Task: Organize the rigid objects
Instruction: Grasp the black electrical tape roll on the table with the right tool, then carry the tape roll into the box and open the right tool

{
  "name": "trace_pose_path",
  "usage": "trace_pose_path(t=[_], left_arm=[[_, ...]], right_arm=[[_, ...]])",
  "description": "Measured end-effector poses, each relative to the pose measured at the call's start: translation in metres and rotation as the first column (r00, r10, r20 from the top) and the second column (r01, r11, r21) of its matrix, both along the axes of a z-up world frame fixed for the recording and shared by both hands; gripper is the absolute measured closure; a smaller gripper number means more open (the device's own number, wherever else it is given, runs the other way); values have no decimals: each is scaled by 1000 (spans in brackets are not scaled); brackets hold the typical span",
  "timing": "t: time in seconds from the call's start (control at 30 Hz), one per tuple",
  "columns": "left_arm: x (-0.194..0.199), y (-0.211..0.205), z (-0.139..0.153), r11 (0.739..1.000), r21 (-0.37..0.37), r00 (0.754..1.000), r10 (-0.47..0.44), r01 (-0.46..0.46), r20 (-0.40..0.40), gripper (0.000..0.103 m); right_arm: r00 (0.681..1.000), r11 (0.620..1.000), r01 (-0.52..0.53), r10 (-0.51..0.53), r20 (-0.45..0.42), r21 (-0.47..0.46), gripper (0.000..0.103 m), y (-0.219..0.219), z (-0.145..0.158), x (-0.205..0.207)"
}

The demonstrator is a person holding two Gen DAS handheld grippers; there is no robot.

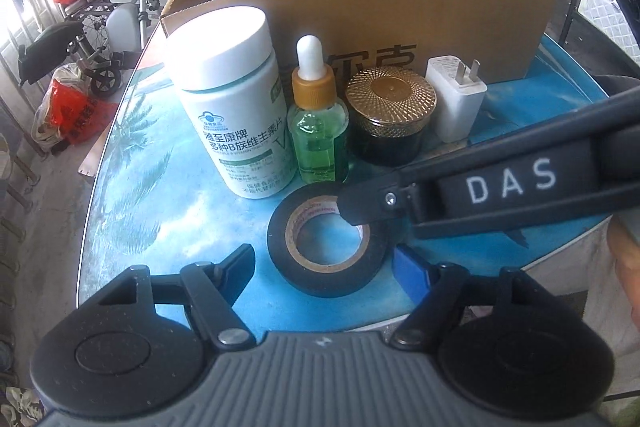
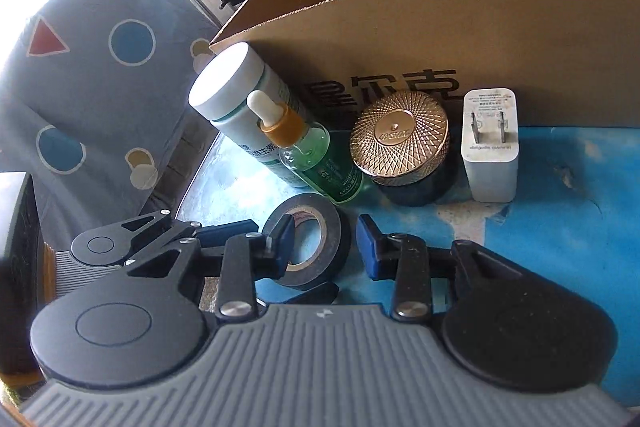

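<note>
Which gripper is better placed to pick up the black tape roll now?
Right. The right gripper is open and straddles the wall of the tape roll, one finger in its hole. The left gripper is open, short of it.

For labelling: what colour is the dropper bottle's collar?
Gold-amber collar on the green glass dropper bottle; clearest in left wrist view.

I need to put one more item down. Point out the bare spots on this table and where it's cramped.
Free: the blue table right of the white charger, and the stretch left of the vitamin bottle toward the table edge. Crowded: bottle, green dropper bottle, gold-lidded jar and charger line the cardboard box; both tongs surround the tape roll.
</note>
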State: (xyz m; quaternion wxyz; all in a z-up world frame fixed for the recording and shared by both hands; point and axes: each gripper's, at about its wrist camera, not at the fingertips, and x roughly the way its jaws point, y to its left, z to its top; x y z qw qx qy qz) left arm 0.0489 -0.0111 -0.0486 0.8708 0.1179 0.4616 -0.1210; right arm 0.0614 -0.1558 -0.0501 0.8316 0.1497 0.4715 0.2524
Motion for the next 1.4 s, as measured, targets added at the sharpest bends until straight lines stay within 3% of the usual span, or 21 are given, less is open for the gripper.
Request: trace_pose_path(t=[0.37, 0.87, 1.17, 1.4], left_arm=[[4, 1, -1, 999, -35, 1000, -7, 8, 18, 36], [-15, -2, 9, 997, -72, 998, -32, 36, 61, 36], [-39, -14, 37, 997, -43, 988, -63, 70, 144, 36], [-52, -28, 82, 993, -6, 953, -108, 114, 284, 36]], right_arm=[[1000, 998, -19, 20, 7, -63, 85, 19, -7, 5], [999, 996, 36, -34, 27, -76, 86, 12, 4, -16], [992, 996, 69, -63, 109, -53, 86, 1, 30, -48], [957, 994, 97, -78, 279, -53, 86, -9, 87, -78]])
